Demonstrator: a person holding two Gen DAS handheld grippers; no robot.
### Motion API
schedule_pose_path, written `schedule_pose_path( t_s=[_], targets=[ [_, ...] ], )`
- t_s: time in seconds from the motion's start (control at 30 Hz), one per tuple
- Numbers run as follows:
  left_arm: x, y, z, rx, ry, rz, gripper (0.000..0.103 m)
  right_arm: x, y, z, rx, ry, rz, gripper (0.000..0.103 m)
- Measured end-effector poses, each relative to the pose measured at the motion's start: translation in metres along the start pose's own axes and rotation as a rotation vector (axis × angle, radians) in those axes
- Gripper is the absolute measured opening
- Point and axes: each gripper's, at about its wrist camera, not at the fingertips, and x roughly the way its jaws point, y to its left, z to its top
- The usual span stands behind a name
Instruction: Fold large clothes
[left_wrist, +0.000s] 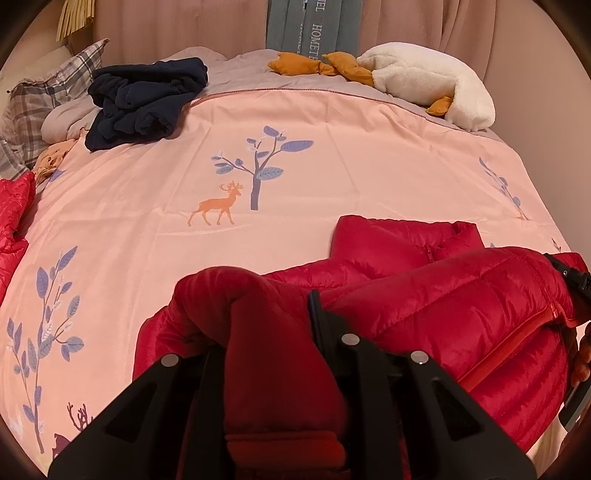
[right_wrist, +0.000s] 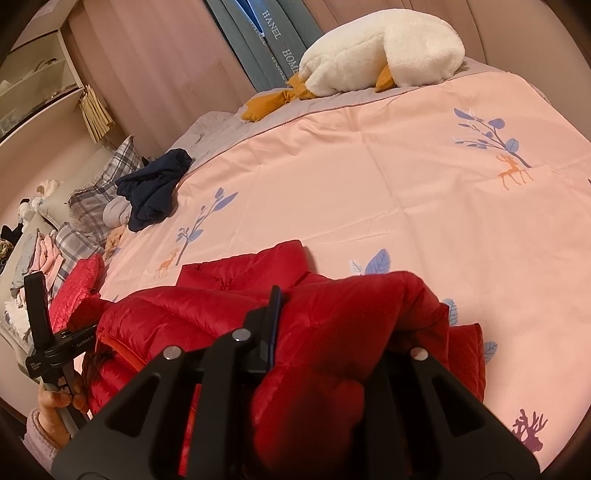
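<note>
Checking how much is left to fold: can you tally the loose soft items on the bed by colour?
Red: 2, the red puffer jacket held by both grippers, and another red quilted garment at the bed's edge.
Navy: 1, the crumpled navy fleece garment.
White: 1, the white goose plush.
Plaid: 1, the plaid pillow.
Total: 5

L gripper (left_wrist: 273, 332) is pointing steeply down, jaws nearly closed & pinching a bunch of the red jacket (left_wrist: 461, 306) between the fingers. R gripper (right_wrist: 328, 339) is tilting down less steeply, jaws also nearly closed, clamping red fabric. In R wrist view the L gripper is showing at 9 o'clock, w/ the person's hand (right_wrist: 55, 402) wrapping its handle at 8 o'clock, pale sleeve at the wrist.
</note>
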Motion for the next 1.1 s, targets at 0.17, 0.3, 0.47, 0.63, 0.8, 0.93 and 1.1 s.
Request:
schedule_pose_path(
  t_s=[0.17, 0.3, 0.47, 0.63, 0.8, 0.93, 1.1],
  targets=[
    [0.001, 0.000, 0.000, 0.000, 0.001, 0.000, 0.018, 0.001, 0.000, 0.000, -0.002, 0.001, -0.002, 0.014],
    [0.002, 0.000, 0.000, -0.001, 0.002, 0.001, 0.018, 0.001, 0.000, 0.000, -0.002, 0.001, -0.002, 0.014],
    [0.003, 0.001, 0.001, -0.001, 0.003, 0.000, 0.018, 0.004, -0.001, 0.001, -0.002, 0.005, -0.004, 0.014],
    [0.005, 0.002, 0.001, -0.001, 0.004, 0.000, 0.018, 0.005, -0.001, 0.002, -0.003, 0.006, -0.005, 0.014],
    [0.009, 0.003, 0.002, -0.003, 0.008, 0.000, 0.018, 0.006, 0.000, 0.002, -0.003, 0.006, -0.006, 0.014],
    [0.012, 0.004, 0.004, -0.004, 0.013, 0.002, 0.018, 0.008, -0.002, 0.003, -0.007, 0.009, -0.009, 0.014],
    [0.015, 0.004, 0.005, -0.006, 0.023, 0.003, 0.018, 0.009, -0.002, 0.004, -0.007, 0.011, -0.010, 0.014]
  ],
)
